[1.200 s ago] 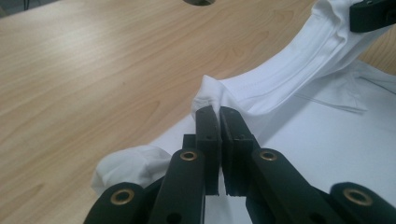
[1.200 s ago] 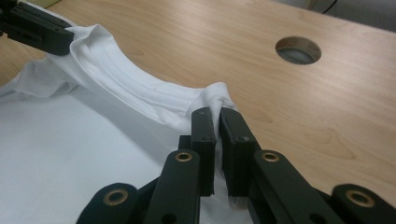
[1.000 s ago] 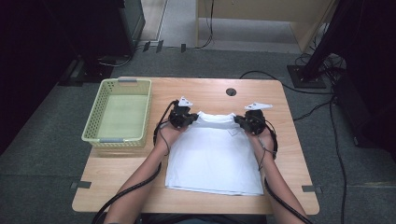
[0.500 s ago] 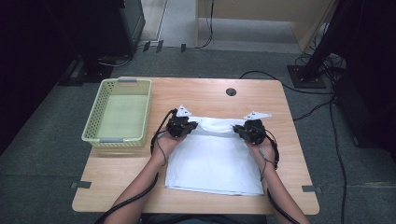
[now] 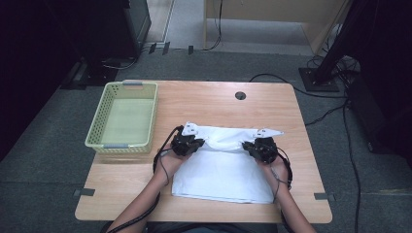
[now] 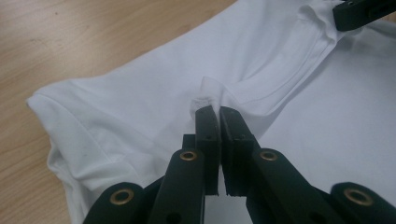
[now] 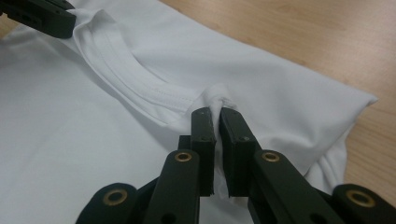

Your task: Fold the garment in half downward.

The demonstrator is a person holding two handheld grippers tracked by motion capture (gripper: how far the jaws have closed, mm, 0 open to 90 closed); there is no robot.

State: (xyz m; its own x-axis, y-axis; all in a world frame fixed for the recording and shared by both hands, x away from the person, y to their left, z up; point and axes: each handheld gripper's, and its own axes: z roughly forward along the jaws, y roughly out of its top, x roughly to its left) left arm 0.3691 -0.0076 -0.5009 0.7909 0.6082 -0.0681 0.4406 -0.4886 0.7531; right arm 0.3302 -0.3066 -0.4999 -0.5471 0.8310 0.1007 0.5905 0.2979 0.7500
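You are folding a white T-shirt (image 5: 221, 170) on the table (image 5: 209, 102), and by the look of it you are about midway through one fold: its far edge, the one with the collar (image 7: 135, 77), is off the wood and doubled toward you over the body, while the near edge is lying flat beneath your forearms. What is left, as I judge it, is laying that pinched edge down, smoothing it, and perhaps moving the shirt into the basket (image 5: 124, 119) that is sitting well off to the left of your left tongs (image 6: 219, 114).

Both tongs are clenched on cloth. Your left tongs are pinching a small bunch of fabric just beside the collar, and your right tongs (image 7: 218, 114) are doing the same on the other side of it. The shirt is hanging slack between the two grips, with soft creases running outward and the shoulder folds bulging beyond each pair.
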